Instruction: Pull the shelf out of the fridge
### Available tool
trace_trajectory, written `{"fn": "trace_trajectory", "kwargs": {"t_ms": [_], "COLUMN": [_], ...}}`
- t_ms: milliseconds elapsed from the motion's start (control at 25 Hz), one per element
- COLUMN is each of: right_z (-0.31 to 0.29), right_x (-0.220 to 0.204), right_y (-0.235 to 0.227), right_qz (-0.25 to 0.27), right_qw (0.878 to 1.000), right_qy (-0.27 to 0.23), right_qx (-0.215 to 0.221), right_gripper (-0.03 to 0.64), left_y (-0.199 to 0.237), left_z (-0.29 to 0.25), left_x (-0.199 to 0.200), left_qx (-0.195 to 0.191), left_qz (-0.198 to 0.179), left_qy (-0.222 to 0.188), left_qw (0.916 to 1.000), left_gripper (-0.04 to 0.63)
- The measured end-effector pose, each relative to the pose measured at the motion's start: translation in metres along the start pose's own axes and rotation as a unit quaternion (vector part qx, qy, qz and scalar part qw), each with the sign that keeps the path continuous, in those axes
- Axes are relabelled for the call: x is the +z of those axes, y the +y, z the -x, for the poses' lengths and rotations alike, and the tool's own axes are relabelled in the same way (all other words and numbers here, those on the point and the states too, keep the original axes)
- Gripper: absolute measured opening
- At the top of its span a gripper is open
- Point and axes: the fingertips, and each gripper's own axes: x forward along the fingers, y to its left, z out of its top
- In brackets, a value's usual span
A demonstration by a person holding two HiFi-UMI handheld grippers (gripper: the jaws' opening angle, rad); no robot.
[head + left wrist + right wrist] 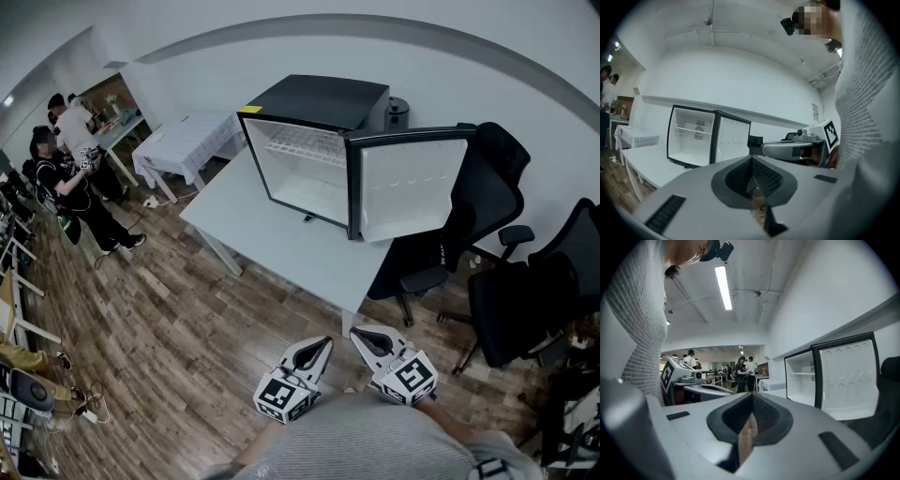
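A black mini fridge stands on a light grey table, its door swung open to the right. Inside, a white wire shelf sits across the upper part. Both grippers hover low and near me, well short of the table. My left gripper is shut and holds nothing; my right gripper beside it also has its jaws together and empty. The left gripper view shows the fridge and shelf far ahead of the gripper. The right gripper view has the fridge to the right of the gripper.
Black office chairs crowd the table's right side. A second table with a white cloth stands behind on the left, and people stand at far left. Wood floor lies between me and the table.
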Motion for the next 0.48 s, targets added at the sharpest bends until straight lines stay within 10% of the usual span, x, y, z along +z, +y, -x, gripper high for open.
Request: {"fn": "trace_trajectory", "kwargs": {"t_ms": [480], "right_z": [-0.0094], "right_x": [0.0026], "right_y": [-0.0016], "right_qz": [0.001], "right_qw": [1.000], "right_qy": [-0.001], "right_qx": [0.011], "right_gripper": [0.012], "left_y": [0.0105], "left_z": [-0.0024], "left_x": [0.0005], "left_qx": [0.004], "left_qz": [0.002], "left_qy": [0.005], "left_qw": [1.0000], "left_gripper": [0.011]}}
